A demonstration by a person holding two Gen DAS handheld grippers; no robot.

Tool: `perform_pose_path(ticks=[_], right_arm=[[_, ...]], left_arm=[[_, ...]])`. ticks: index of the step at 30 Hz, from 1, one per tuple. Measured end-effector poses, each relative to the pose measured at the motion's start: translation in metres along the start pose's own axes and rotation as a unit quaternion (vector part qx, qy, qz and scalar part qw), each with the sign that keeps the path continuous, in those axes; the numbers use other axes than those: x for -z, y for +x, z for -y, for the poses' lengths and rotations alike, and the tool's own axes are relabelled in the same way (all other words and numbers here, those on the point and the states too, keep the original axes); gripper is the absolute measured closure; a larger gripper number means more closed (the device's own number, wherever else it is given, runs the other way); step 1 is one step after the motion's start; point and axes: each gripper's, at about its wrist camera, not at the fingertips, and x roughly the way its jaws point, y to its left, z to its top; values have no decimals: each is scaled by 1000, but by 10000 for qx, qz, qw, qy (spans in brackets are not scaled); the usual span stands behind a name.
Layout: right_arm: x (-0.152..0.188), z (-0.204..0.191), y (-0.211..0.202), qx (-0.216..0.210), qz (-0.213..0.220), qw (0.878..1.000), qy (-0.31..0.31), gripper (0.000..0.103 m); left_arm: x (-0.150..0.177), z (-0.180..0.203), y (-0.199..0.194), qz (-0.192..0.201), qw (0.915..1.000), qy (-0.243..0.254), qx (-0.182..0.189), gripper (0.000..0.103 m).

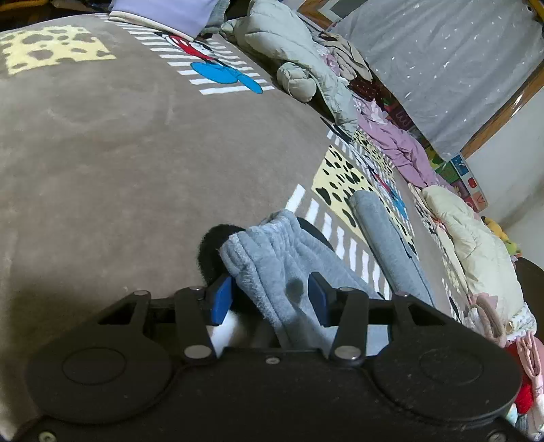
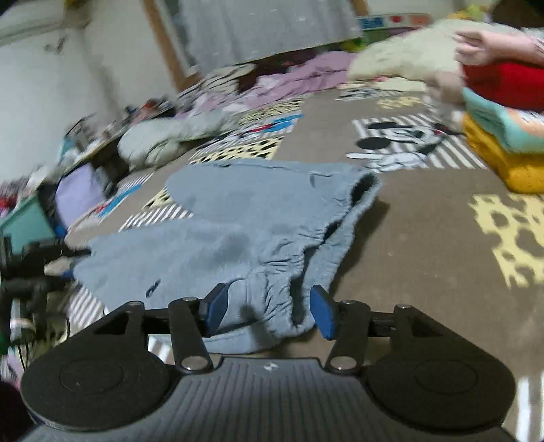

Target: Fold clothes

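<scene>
Grey-blue fleece trousers point(image 2: 238, 217) lie spread on the brown cartoon rug point(image 2: 425, 238), with the gathered waistband nearest me. The waistband lies loosely between the blue pads of my right gripper point(image 2: 270, 307), which is open. In the left wrist view another end of the trousers point(image 1: 272, 251) lies bunched between the pads of my left gripper point(image 1: 271, 297). Those pads stand apart and are not pressing the cloth. One trouser leg point(image 1: 384, 238) stretches away to the right. A black patch point(image 1: 210, 248) shows under the cloth.
A stack of folded red, teal and yellow garments point(image 2: 503, 136) sits at the right. A person's hand point(image 2: 482, 47) rests on a cream jacket above it. A grey-green padded jacket point(image 1: 289, 51), pink clothes point(image 1: 401, 142) and a lilac garment point(image 1: 163, 13) line the rug's edges.
</scene>
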Motion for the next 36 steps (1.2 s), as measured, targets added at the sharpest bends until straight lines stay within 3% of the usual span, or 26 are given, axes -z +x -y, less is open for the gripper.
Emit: perform_pose_path(ticks=[3, 4, 5, 6, 7, 8, 10, 12, 14, 15, 19, 21, 24, 27, 30, 32, 34, 36], right_arm=[[-7, 2, 12, -338, -148, 9993, -73, 50], [-9, 2, 18, -472, -244, 9986, -28, 53], [-8, 5, 27, -514, -473, 9975, 57, 56], [-4, 7, 30, -589, -515, 9968, 179, 69], [-1, 8, 33, -663, -557, 9958, 302, 73], [3, 10, 36, -737, -598, 9946, 423, 88], [2, 10, 21, -851, -447, 9941, 504, 88], [-5, 15, -2, -983, -241, 9929, 617, 88], [-16, 18, -23, -1076, -173, 9930, 458, 88], [-17, 19, -24, -1018, -266, 9940, 311, 88], [4, 23, 6, -775, -1470, 9860, -153, 88], [6, 26, 8, -768, -1427, 9868, 57, 88], [5, 18, 4, -581, -1430, 9880, -118, 85], [2, 8, -9, -257, -1365, 9898, -333, 77], [-3, 1, -29, 216, -1157, 9913, -580, 71], [-6, -6, -48, 511, -769, 9932, -709, 71], [-8, -21, -46, 372, -498, 9944, -849, 71], [-11, -35, -45, 232, -228, 9946, -988, 71]], left_arm=[[0, 1, 2, 15, 10000, 19, -14, 60], [0, 2, 3, 30, 10000, 51, -40, 66], [0, 3, 4, 22, 9999, 111, -57, 82], [0, 3, 6, -33, 9998, 189, -27, 89], [0, 4, 7, -40, 9997, 242, 11, 94], [-1, 6, 1, 76, 9995, 292, 134, 96], [-4, 11, -12, 324, 9979, 393, 390, 96], [-4, 14, -25, 560, 9952, 513, 619, 96], [-1, 10, -19, 258, 9971, 591, 410, 96], [2, 5, -9, -76, 9982, 561, 217, 96], [8, 3, -9, -240, 9976, 641, 62, 95], [9, 1, -9, -271, 9979, 584, 37, 95], [6, -4, -9, -329, 9983, 480, 11, 84], [-1, -3, -23, 28, 9980, 584, -253, 61], [2, 12, -32, 464, 9936, 903, -495, 57], [11, 31, -33, 831, 9819, 1463, -865, 57], [20, 46, -35, 1277, 9646, 1914, -1290, 58], [19, 48, -40, 1577, 9584, 1930, -1391, 58]])
